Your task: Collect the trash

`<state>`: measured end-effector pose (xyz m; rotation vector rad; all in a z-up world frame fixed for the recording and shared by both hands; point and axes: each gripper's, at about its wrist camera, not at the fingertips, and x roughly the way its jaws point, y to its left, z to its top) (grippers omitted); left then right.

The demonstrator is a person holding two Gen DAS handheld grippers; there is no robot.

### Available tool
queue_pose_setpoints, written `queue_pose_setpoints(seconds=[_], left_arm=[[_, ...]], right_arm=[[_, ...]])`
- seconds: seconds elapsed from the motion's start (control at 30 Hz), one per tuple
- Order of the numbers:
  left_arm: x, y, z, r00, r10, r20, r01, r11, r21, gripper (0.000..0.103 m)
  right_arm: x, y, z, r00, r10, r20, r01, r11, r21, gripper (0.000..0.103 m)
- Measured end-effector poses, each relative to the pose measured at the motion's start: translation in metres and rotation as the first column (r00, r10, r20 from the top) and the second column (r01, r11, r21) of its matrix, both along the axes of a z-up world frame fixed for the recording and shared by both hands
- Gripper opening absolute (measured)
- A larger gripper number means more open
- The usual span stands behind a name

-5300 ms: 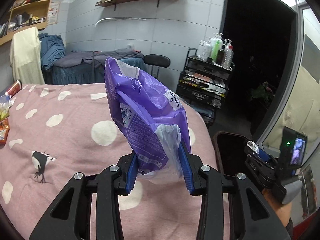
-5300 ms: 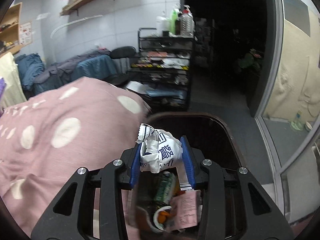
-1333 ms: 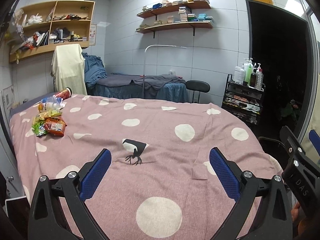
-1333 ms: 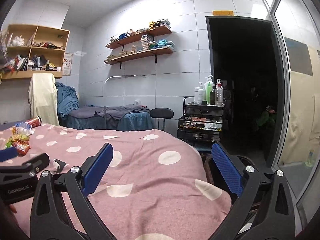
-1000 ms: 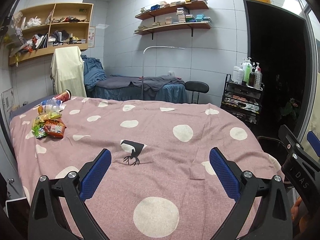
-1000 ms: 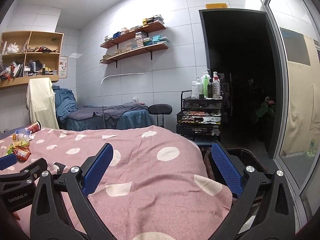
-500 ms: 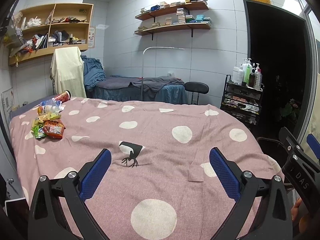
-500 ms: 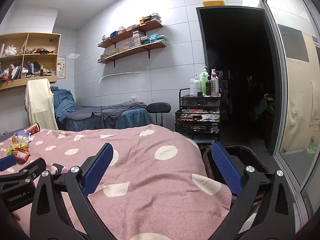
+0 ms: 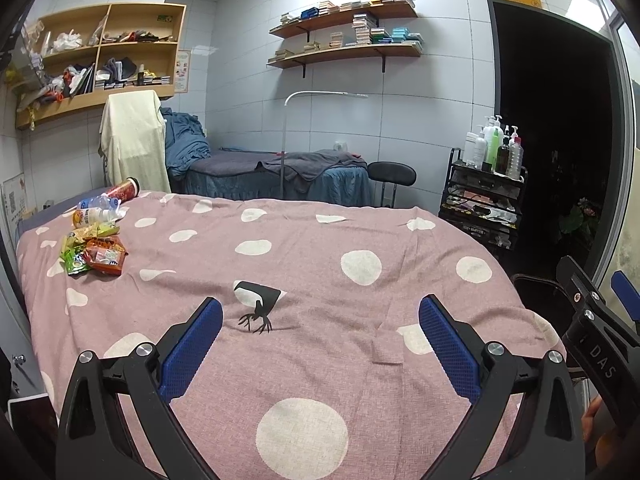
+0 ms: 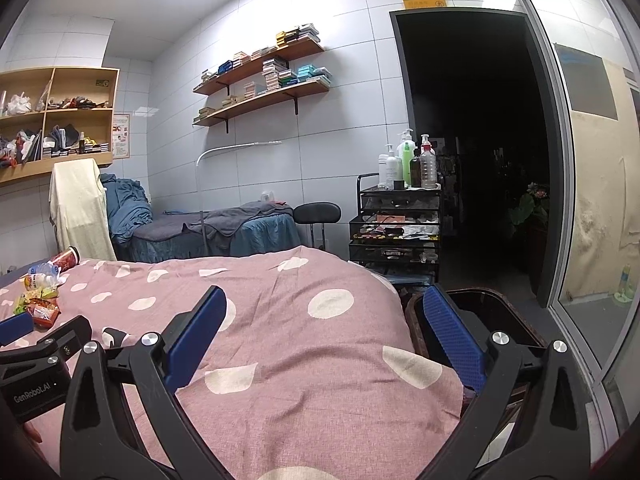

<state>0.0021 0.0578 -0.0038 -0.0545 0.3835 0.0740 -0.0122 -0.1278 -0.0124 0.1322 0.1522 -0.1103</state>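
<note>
Pink dotted bed [image 9: 320, 264] fills my frame; snack wrappers [image 9: 94, 254] at left edge; left gripper [image 9: 320, 340] and right gripper [image 10: 322, 326] fingers released, empty.

The pink spotted bedspread [image 9: 304, 264] lies bare across its middle and near side, open to a pass from either gripper. Snack wrappers [image 9: 94, 254], a plastic bottle [image 9: 96, 210] and a red cup [image 9: 122, 192] crowd its far left corner. A dark bin [image 10: 484, 312] stands against the bed's right edge, below a black trolley [image 10: 396, 228].
</note>
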Motion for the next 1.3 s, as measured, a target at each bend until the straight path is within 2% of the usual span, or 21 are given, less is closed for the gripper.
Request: queue_pose_setpoints(seconds=[1.3], left_arm=[[0.0013,-0.0036,0.0010,0.999,-0.022,-0.025,0.022,1.000,0.010,0.098]], right_arm=[[0.0009,-0.0002,-0.0034,1.000,-0.001,-0.008,0.001,1.000,-0.002,0.098]])
